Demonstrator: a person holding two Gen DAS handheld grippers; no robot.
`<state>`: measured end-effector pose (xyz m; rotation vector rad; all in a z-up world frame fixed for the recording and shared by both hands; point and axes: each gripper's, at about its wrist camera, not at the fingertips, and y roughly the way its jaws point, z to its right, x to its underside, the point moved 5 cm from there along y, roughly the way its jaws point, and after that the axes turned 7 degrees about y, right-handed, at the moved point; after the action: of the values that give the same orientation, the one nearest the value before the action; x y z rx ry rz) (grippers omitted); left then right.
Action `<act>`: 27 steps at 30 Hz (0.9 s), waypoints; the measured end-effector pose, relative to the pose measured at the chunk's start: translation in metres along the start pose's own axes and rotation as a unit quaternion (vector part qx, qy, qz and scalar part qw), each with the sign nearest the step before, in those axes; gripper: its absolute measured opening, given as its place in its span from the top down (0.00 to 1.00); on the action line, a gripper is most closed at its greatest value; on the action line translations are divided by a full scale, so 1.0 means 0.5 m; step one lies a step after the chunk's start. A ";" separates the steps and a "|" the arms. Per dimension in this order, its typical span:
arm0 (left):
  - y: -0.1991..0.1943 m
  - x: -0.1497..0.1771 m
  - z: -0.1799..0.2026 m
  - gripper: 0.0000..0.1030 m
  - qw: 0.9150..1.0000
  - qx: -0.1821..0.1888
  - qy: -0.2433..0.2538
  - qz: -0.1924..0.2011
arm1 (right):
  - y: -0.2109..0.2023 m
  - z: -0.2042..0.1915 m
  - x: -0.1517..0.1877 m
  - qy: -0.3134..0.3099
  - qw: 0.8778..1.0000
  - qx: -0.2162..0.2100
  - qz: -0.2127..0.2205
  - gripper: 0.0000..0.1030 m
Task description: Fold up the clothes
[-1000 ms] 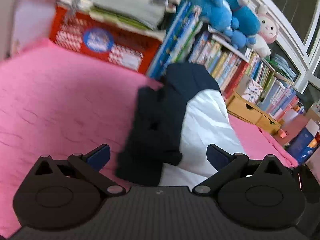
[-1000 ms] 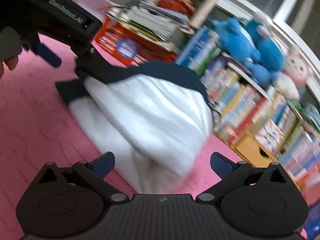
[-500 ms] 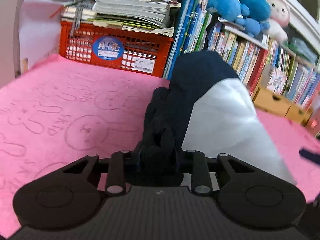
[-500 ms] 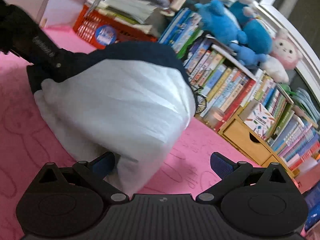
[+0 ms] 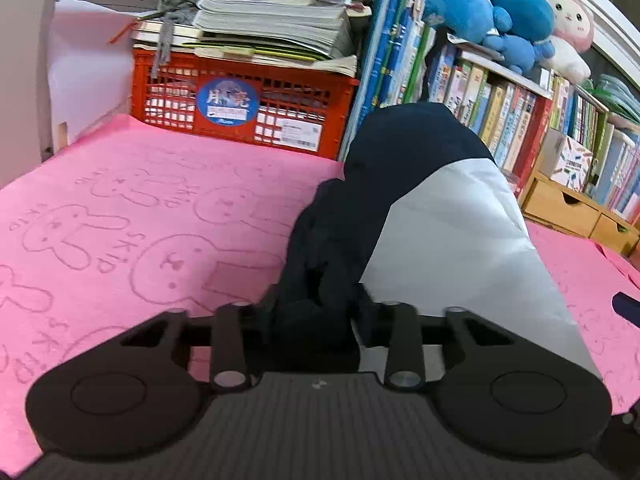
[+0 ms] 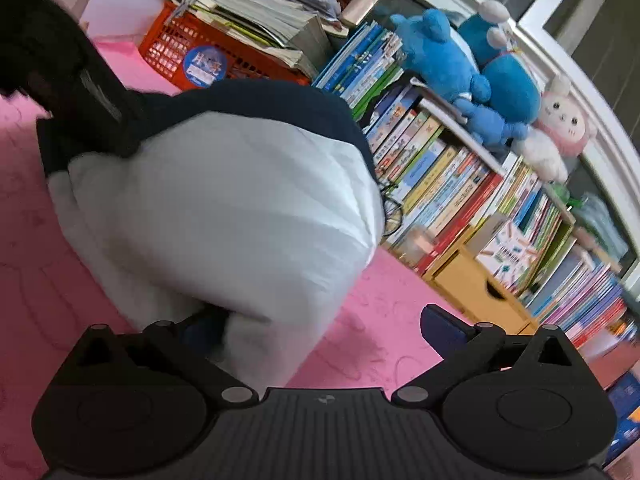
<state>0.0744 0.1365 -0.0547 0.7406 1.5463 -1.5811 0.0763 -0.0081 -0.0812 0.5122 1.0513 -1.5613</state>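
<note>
Two grippers in view, one garment. L gripper (image 5: 316, 312): jaws drawn in narrow, clamped on a dark navy bunch of the garment (image 5: 440, 216), fabric wadded between the fingers. Garment is navy + white; from L wrist cam the navy part rises away from the jaws and the white panel drapes to the right of it, over the pink mat (image 5: 160, 208).

R gripper (image 6: 320, 328): jaws wide apart. Right fingertip pad sits over bare mat (image 6: 376, 320), clear of cloth. Left fingertip mostly hidden under the white hem of the garment (image 6: 240, 208); cannot tell if it touches. Nothing pinched. R cam is blurred. L gripper (image 6: 100, 96) shows as a black body at upper left, at the navy edge of the garment, which bulges up off the mat.

Background: red crate (image 5: 244, 116) w/ paper stack on top, at far edge of mat. Bookshelf (image 6: 460, 184) to its right, blue plush toys (image 6: 472, 56) and a pink one on top. Wooden drawers (image 5: 568, 208) below the books.
</note>
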 end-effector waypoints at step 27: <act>-0.188 0.125 0.180 0.72 0.980 0.164 0.102 -0.049 | -0.278 0.215 0.239 -0.004 0.997 -0.014 -0.079 0.83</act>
<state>-0.0274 0.0341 -0.0499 1.0491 1.4986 -1.9105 -0.0640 -0.1674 -0.0728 0.4124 1.1282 -1.6831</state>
